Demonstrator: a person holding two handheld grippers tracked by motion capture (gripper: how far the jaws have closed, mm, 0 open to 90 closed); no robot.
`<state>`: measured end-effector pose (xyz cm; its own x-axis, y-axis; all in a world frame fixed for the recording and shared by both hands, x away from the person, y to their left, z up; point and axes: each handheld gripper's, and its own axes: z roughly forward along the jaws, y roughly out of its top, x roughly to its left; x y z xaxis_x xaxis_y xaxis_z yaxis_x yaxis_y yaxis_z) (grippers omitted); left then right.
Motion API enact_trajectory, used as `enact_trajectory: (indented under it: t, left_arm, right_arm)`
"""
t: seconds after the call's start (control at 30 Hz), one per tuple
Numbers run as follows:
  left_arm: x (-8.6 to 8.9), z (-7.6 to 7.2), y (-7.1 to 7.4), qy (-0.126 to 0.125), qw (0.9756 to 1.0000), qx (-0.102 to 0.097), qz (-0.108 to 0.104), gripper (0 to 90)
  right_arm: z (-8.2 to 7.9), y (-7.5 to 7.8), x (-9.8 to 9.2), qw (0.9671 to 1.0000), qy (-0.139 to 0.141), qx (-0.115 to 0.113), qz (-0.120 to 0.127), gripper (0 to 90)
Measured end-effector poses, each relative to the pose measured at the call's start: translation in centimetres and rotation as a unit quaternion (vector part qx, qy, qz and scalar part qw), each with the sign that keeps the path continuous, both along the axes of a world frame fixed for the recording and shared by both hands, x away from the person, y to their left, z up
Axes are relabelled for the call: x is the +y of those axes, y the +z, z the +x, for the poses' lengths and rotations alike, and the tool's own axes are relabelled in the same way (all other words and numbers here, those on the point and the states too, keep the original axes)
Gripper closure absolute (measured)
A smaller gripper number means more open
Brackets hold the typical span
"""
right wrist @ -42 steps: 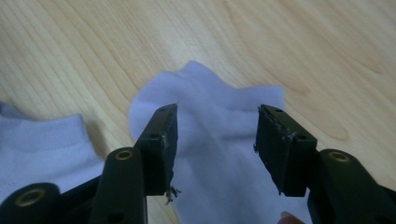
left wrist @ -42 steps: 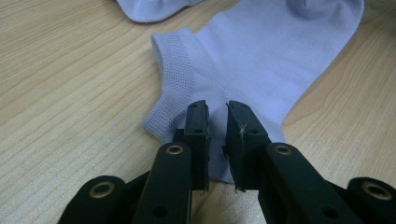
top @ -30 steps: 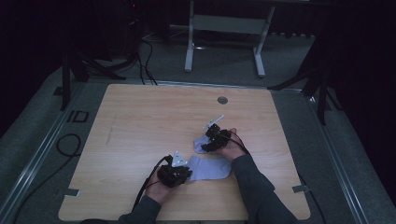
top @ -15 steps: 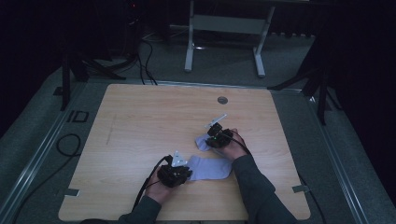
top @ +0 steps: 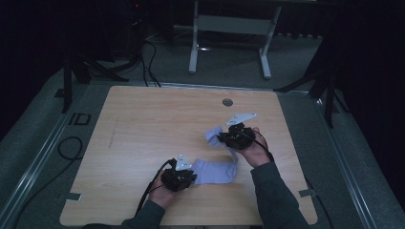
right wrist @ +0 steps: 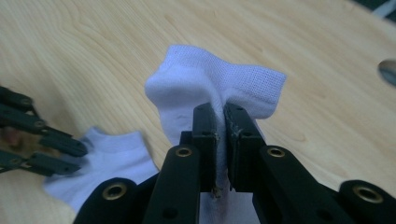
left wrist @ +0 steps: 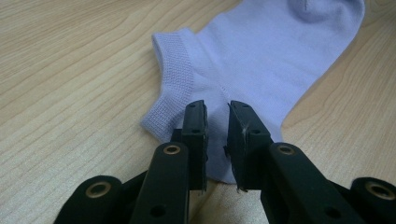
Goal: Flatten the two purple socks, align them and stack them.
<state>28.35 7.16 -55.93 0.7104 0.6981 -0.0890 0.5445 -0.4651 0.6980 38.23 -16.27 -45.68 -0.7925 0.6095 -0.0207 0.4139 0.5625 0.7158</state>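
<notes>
The lilac sock (top: 216, 171) is lying on the wooden table (top: 143, 138), bearing no readable label. The left gripper (left wrist: 215, 116) is pinning its cuff end, seemingly pinching fabric between narrowly parted jaws. The right gripper (right wrist: 220, 116), having just closed, is clamping the toe end aloft.

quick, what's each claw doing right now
Left claw: closed on the ankle end of the lavender sock, pinning it to the table.
Right claw: just closed, pinching the sock's other end, lifted.
</notes>
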Motion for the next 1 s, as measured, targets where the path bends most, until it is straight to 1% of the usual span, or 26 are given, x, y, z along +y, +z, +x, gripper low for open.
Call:
enact_trajectory:
  t: [0.07,0.1,0.13,0.17,0.23,0.27,0.3,0.33,0.37,0.43,0.5,0.53,0.57,0.67,0.77,0.8,0.83,0.87,0.9,0.93,0.97,1.0]
  left_arm:
    - [0.0,0.0,0.0,0.001,1.0,0.0,-0.002,76.6]
    - [0.0,0.0,0.0,0.001,1.0,0.0,-0.002,76.6]
    - [0.0,0.0,0.0,0.002,1.0,0.0,-0.002,76.6]
    - [0.0,0.0,0.0,0.002,1.0,0.0,-0.002,76.6]
    - [0.0,0.0,0.0,0.003,1.0,0.0,-0.003,76.5]
    - [0.0,0.0,0.0,0.002,1.0,0.0,-0.003,76.5]
    - [0.0,0.0,0.0,0.002,1.0,0.0,-0.003,76.4]
    - [0.0,0.0,0.0,0.002,1.0,-0.001,-0.002,76.1]
    - [0.0,0.0,0.0,0.002,1.0,-0.001,-0.002,76.1]
    - [0.0,0.0,0.0,0.001,1.0,0.0,-0.002,76.1]
    - [0.0,0.0,0.0,0.001,1.0,0.0,-0.002,76.1]
    - [0.0,0.0,0.0,0.002,1.0,0.0,-0.002,76.1]
    - [0.0,0.0,0.0,0.002,1.0,0.0,-0.003,76.1]
    - [0.0,0.0,0.0,0.002,1.0,0.0,-0.003,76.1]
    - [0.0,0.0,0.0,0.002,1.0,0.001,-0.004,76.1]
    - [0.0,0.0,0.0,0.002,1.0,0.001,-0.004,76.0]
    - [0.0,0.0,0.0,0.002,1.0,0.0,-0.004,76.0]
    - [0.0,0.0,0.0,0.002,1.0,0.0,-0.004,75.9]
    - [0.0,0.0,0.0,0.002,1.0,0.001,-0.003,75.9]
    - [0.0,0.0,0.0,0.002,1.0,0.001,-0.003,75.8]
    - [0.0,0.0,0.0,0.002,1.0,0.001,-0.003,75.8]
    - [0.0,0.0,0.0,0.002,1.0,0.001,-0.003,75.8]
  right_arm:
    - [-0.5,0.7,-0.3,0.9999,0.002,-0.012,0.005,83.2]
    - [-0.5,0.7,-0.3,0.9999,0.002,-0.012,0.005,83.2]
    - [-1.0,1.4,-0.7,0.9996,0.003,-0.021,0.016,83.1]
    - [-1.0,1.4,-0.7,0.9996,0.003,-0.021,0.016,83.1]
    - [-1.7,2.1,-1.0,0.9993,0.008,-0.024,0.029,83.0]
    - [-2.3,2.5,-1.1,0.9991,0.012,-0.03,0.027,82.7]
    - [-2.3,2.5,-1.1,0.9991,0.012,-0.03,0.027,82.7]
    - [-3.0,2.7,-1.1,0.9989,0.018,-0.036,0.025,82.5]
    - [-3.0,2.7,-1.1,0.9989,0.018,-0.036,0.025,82.5]
    - [-3.6,2.6,-1.3,0.999,0.021,-0.036,0.018,82.2]
    - [-3.8,2.6,-1.3,0.999,0.021,-0.037,0.015,82.1]
    - [-4.3,2.0,-1.3,0.9991,0.019,-0.039,-0.002,81.9]
    - [-4.3,1.7,-1.1,0.999,0.022,-0.039,-0.007,81.7]
    - [-4.4,0.5,-0.2,0.9989,0.034,-0.027,-0.017,81.5]
    - [-4.5,-0.8,0.7,0.9988,0.043,-0.011,-0.02,81.5]
    - [-4.5,-0.8,0.7,0.9988,0.043,-0.011,-0.02,81.5]
    - [-4.6,-1.6,1.1,0.9986,0.048,-0.002,-0.021,81.5]
    - [-4.6,-1.6,1.1,0.9986,0.048,-0.002,-0.021,81.5]
    - [-4.7,-2.3,1.4,0.9984,0.052,0.007,-0.019,81.5]
    - [-4.7,-2.3,1.4,0.9984,0.052,0.007,-0.019,81.5]
    - [-4.8,-2.8,1.5,0.9982,0.057,0.018,-0.009,81.6]
    - [-4.8,-2.8,1.5,0.9982,0.057,0.018,-0.009,81.6]
